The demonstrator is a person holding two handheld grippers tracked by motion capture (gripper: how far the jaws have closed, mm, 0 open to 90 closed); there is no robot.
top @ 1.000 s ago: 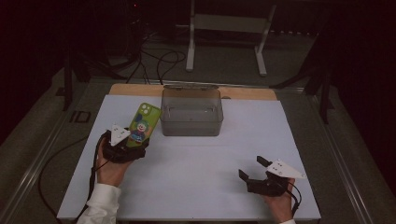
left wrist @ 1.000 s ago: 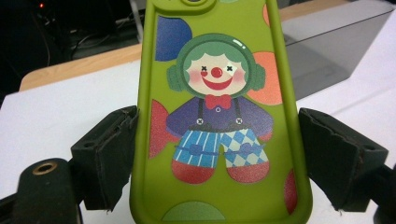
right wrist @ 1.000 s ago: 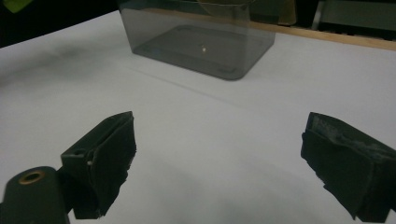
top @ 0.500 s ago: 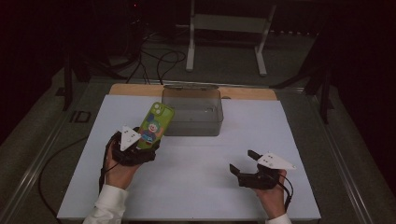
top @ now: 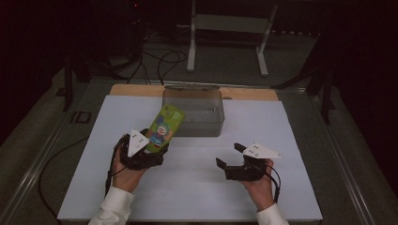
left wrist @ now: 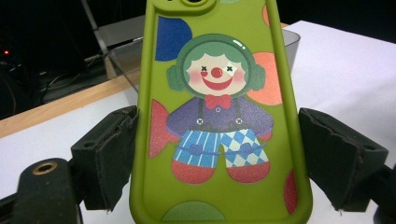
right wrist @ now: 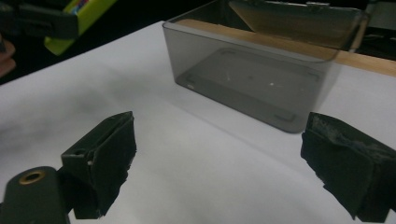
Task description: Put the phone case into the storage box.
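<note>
At the left of the high view the left gripper (top: pixel 151 146) holds a green phone case (top: pixel 163 127) up off the white table (top: pixel 291 136). In the left gripper view the case (left wrist: pixel 219 116) stands between the two black jaws, its long sides running up past them. The left pad touches its left edge; at the right pad a thin strip of white table seems to show between pad and case, though the jaws are drawn as far in as they go — a pinch across the case's width. The printed back faces the camera: a clown with green hair, a red bow tie and blue checked trousers on a green ground with coloured patches. The case tilts away toward the far side of the table, its top end with the camera cutout overlapping the near left corner of a smoky clear box (top: pixel 193 112) in the high view.

The box sits on the table just beyond the case, open-topped, its lid (right wrist: pixel 299 23) standing up at the back edge, nothing visible inside. A wooden strip (top: pixel 244 93) runs along the table's far edge behind it.

To the right, the right gripper (top: pixel 227 159) hovers low over bare table, well apart from the case. Its jaws are spread wide with nothing between them — in the right gripper view the box (right wrist: pixel 252 79) lies ahead of them, unobstructed.
</note>
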